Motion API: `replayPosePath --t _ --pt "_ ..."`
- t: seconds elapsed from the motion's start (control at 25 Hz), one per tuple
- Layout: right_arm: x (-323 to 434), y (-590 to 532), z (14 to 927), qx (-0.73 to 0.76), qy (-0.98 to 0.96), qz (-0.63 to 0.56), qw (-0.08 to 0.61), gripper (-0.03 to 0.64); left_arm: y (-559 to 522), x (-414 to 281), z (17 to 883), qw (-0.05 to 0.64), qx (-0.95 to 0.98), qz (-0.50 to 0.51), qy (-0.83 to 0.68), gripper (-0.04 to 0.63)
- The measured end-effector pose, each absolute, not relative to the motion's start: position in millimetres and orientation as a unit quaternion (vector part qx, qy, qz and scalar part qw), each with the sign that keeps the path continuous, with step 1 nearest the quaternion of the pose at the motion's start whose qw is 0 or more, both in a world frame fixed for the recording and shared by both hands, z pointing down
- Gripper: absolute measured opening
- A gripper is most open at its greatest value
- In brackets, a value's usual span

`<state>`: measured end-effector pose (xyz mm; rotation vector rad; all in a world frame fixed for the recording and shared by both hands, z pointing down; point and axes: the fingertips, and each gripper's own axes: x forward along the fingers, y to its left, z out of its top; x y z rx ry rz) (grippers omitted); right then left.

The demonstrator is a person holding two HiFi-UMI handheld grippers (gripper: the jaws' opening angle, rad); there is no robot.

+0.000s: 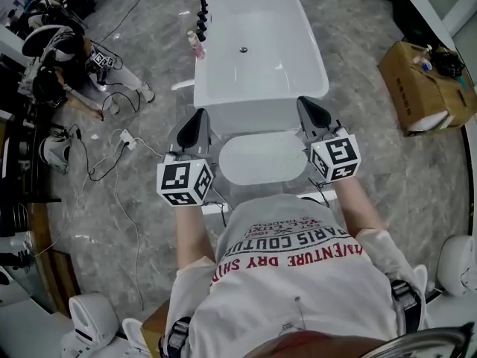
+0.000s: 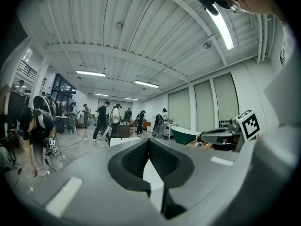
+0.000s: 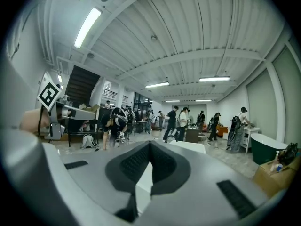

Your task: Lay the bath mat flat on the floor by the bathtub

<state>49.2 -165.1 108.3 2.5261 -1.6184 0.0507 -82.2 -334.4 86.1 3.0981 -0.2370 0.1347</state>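
Bathtub (image 1: 261,58) one, bath mat (image 1: 264,157) one, left tongs (image 1: 198,118), right tongs (image 1: 307,107), both closed

A cardboard box (image 1: 425,88) sits at the upper right of the head view. At upper left, a person (image 1: 71,58) crouches among loose cables (image 1: 119,94), with a white power strip (image 1: 124,137) just below. In the left gripper view, people (image 2: 101,120) stand at middle left under a lit ceiling tube (image 2: 221,25), and a dark green tub (image 2: 185,134) sits right of centre. A dark staircase (image 3: 81,86) rises at the left of the right gripper view.
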Motion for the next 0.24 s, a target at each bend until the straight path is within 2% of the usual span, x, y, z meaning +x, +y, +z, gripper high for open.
replayPosePath --t 0.24 --pt "46.9 -172.6 106.9 0.841 -0.537 0.017 0.064 0.007 -339.2 -81.9 92.4 0.004 0.995 0.056 -0.083 0.014"
